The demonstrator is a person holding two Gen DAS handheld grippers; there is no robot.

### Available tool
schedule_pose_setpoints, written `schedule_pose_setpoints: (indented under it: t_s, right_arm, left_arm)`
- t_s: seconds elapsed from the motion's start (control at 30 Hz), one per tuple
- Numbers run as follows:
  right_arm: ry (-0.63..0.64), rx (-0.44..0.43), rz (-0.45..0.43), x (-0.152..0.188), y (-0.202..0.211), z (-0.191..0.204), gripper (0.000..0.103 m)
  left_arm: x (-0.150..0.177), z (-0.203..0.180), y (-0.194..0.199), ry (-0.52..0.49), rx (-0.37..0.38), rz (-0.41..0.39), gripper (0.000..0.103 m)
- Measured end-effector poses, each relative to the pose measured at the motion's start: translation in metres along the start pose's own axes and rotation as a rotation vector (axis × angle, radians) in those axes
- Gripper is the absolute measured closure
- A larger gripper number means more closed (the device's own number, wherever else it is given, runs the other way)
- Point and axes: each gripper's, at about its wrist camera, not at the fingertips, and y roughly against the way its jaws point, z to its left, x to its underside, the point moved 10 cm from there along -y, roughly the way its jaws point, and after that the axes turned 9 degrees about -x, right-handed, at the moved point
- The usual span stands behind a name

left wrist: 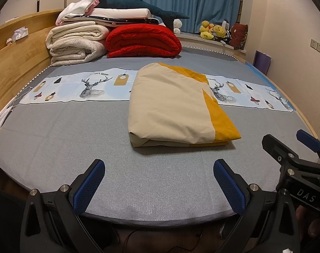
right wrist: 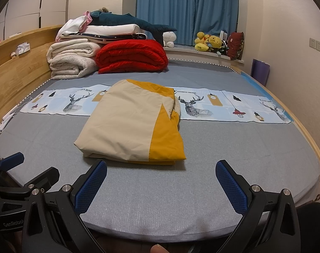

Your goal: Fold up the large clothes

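Both grippers, left gripper [left wrist: 159, 184] and right gripper [right wrist: 161, 186], hold fingers wide apart, empty, short of the folded cloth [right wrist: 126, 124].

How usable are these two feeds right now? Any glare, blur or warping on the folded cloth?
Left wrist view: sharp, warm indoor light, folded cloth casts a soft shadow at its near edge, bed edge bows from fisheye, corners vignetted. Right wrist view: equally sharp, cloth evenly lit, faint sheen on the mattress near the right gripper.

The grey bed [left wrist: 54, 147] carries a folded cream-and-yellow cloth [left wrist: 170, 109] just ahead of the tools, a deer-print strip [left wrist: 75, 86] beneath it, stacked blankets [left wrist: 75, 42] far beyond.
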Motion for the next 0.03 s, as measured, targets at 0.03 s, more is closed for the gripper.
schedule_pose_setpoints:
  t_s: [0.03]
  right_arm:
    - [0.000,0.000,0.000,0.0000,-0.0001,0.0000,0.000]
  left_arm:
    - [0.0002,-0.0006,-0.0001,0.000,0.000,0.001,0.001]
